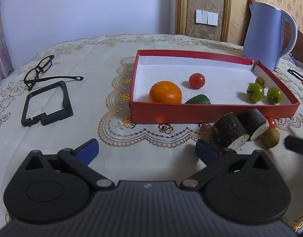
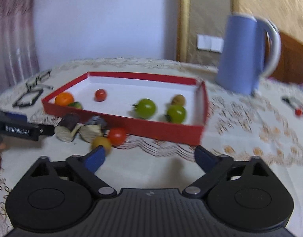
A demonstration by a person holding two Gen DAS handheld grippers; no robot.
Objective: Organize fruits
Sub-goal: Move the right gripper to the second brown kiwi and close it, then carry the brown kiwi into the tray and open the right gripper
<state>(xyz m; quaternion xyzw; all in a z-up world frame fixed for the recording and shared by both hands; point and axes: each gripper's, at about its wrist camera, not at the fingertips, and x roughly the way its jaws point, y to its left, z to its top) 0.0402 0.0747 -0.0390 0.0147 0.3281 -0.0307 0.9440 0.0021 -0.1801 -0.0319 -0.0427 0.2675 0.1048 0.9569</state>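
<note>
Setting: a table under a cream lace cloth [image 1: 104, 90], with a shallow red box [image 1: 210, 114] lined white near the middle.
In the box: an orange [image 1: 165, 92], a dark green fruit [image 1: 198, 100] against the near wall, a red cherry tomato [image 1: 196, 80], two green tomatoes [image 1: 255, 92] and a small brownish fruit [image 1: 261, 81] near the right wall.
Outside the box: two dark-skinned cut cylinders with pale ends [image 1: 230, 131], a second red tomato [image 2: 117, 136] and a yellowish round fruit [image 2: 101, 142], all on the cloth just beside the box's near wall.
Left gripper [image 1: 147, 150]: jaws spread wide, holding nothing, low over the cloth with its right finger close to the nearer cylinder.
Right gripper [image 2: 149, 158]: jaws wide apart, holding nothing; its left finger is just beside the yellowish fruit. This view is motion-blurred.
Other items: spectacles [image 1: 41, 69], a black frame [image 1: 46, 104], a blue kettle [image 1: 267, 35] behind the box.
Step in hand: seemingly the approach to the loose fruit, with the sorting partly done.
Next move: likely centre one pair of jaws around a single loose fruit, close gently since round fruit rolls, then lift it over the box wall.
</note>
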